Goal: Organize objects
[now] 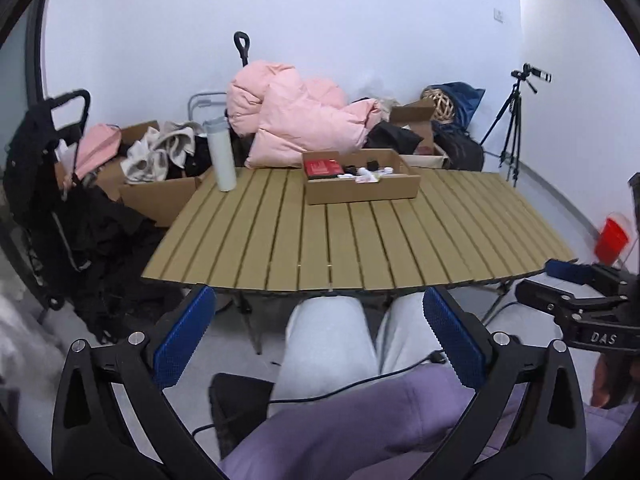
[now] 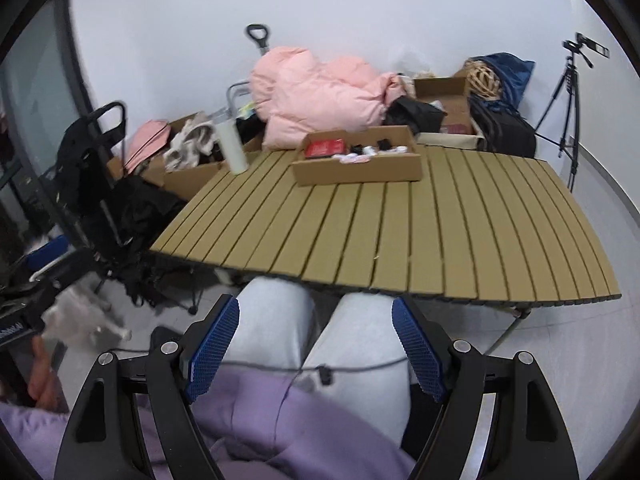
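White walls back a slatted folding table (image 1: pixel 360 232) that lies ahead of both grippers, beyond the seated person's grey-trousered knees (image 1: pixel 332 332). Across the table from them sits a shallow cardboard box (image 1: pixel 360 188) holding a red packet (image 1: pixel 322 168) and small white and black items, with a white bottle (image 1: pixel 221 154) upright to its left. Both the left gripper (image 1: pixel 318 334) and the right gripper (image 2: pixel 316 344) hang over the lap with jaws spread wide and empty. Only the left view catches a red container (image 1: pixel 610 236) on the floor; only the right shows the left-hand side's dark glass door (image 2: pixel 36 92).
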### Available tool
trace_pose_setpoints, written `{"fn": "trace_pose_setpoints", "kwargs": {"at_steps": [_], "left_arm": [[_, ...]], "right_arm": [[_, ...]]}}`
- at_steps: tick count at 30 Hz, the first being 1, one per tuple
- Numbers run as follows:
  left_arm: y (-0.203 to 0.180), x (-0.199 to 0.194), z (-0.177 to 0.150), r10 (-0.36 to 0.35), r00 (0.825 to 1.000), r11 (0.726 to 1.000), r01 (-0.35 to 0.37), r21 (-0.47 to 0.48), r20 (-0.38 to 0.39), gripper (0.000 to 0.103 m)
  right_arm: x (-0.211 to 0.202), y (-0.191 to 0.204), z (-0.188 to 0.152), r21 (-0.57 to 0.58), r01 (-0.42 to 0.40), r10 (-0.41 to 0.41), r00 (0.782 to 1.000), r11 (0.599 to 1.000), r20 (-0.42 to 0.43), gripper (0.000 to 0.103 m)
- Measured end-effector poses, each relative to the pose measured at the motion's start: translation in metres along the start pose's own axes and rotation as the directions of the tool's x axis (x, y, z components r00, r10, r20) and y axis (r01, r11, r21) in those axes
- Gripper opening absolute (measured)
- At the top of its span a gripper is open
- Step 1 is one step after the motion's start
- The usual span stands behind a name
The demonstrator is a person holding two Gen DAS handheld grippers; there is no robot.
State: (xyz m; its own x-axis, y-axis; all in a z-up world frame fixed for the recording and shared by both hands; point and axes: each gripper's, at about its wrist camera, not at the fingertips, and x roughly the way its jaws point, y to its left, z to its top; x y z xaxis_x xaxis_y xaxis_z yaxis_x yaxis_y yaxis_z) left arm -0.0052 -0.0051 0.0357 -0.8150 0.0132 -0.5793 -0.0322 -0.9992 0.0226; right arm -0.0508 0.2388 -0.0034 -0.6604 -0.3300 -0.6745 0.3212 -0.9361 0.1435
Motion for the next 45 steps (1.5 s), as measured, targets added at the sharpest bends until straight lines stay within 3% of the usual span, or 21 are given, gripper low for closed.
{"fn": "trace_pose_setpoints", "kwargs": {"at_steps": [5, 18, 45], "left_arm": [[-0.005, -0.003, -0.002, -0.010, 1.000, 1.000, 0.010, 0.002, 0.010, 0.103], [-0.001, 0.006, -0.008, -0.030, 0.998, 0.999, 0.029, -0.021, -0.050, 0.103], [0.001, 0.004, -0.009, -0.028, 0.999, 0.999, 0.027, -0.017, -0.045, 0.103]], "right_arm": [[-0.001, 0.002, -0.004, -0.004, -0.006, 0.006, 1.000, 1.000, 0.003, 0.082], [0.009, -0.002, -0.007, 0.011, -0.017, 0.017, 1.000, 1.000, -0.022, 0.082], [0.016, -0.011, -0.010, 0.034, -0.019, 0.020, 0.999, 0.999, -0.041, 0.082]]}}
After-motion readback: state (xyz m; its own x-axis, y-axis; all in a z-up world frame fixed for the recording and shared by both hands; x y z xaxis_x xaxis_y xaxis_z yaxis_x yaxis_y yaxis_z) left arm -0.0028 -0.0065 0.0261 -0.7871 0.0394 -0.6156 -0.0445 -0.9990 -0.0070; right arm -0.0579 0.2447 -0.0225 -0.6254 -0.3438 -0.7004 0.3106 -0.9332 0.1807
